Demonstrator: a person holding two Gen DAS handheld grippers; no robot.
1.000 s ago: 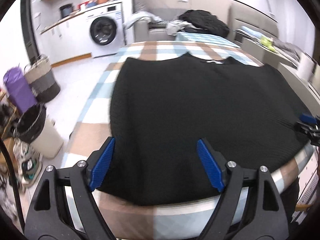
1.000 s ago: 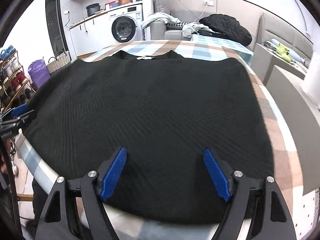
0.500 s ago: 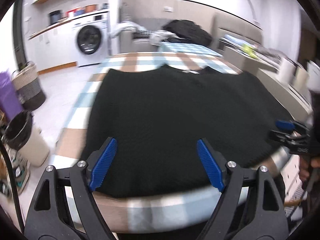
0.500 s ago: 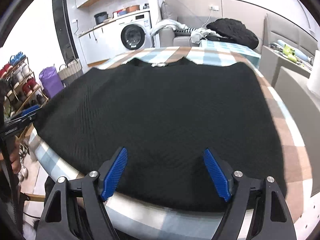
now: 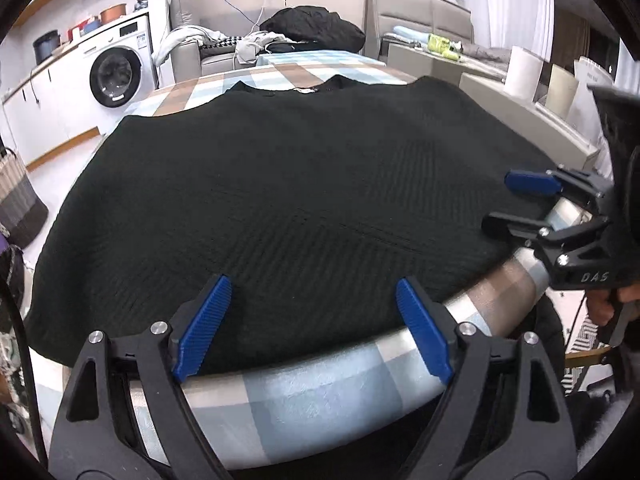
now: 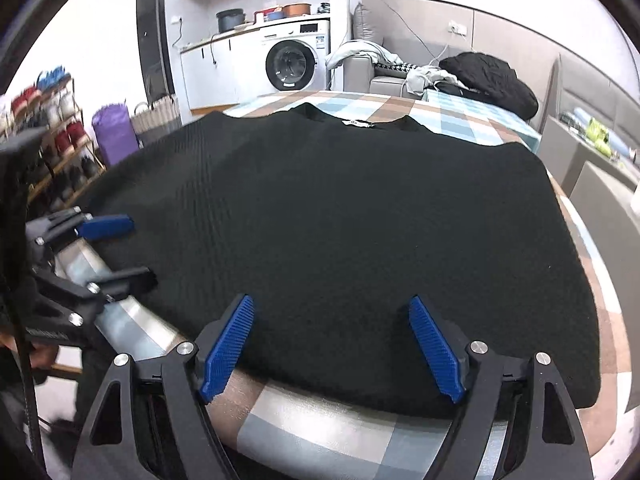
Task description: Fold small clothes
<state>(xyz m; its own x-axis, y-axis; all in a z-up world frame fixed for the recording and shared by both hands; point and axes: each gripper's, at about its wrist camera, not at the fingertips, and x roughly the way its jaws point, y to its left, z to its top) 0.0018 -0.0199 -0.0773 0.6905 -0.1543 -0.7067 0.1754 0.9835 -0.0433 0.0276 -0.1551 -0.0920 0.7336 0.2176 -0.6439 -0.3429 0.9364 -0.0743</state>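
A: Left wrist view: a table under a blue, white and tan checked cloth [image 5: 320, 400] fills the frame, with a black ribbed knit sweater [image 5: 280, 200] spread flat on it, collar at twelve o'clock, hem at six along the near edge.

B: And behind it?

A: A grey sofa [image 5: 192, 54] at twelve, heaped with a black padded jacket [image 5: 316, 28] and pale clothes. A white front-loading washing machine [image 5: 116, 72] stands at ten. A striped woven basket [image 5: 18, 204] sits at nine; what it holds is hidden.

B: The grippers?

A: The left gripper [image 5: 312, 328] hangs over the hem, its blue ribbed pads wide apart with nothing between them but cloth below. The right gripper [image 5: 516, 204] comes in at three o'clock, over the sweater's edge, fingers also spread and empty. Its black body reads "DAS".

B: Anything in the way?

A: From the right wrist view, nothing lies on the sweater; a small white neck label [image 6: 356, 123] shows, too small to read. A shoe rack [image 6: 48, 148] stands at nine.
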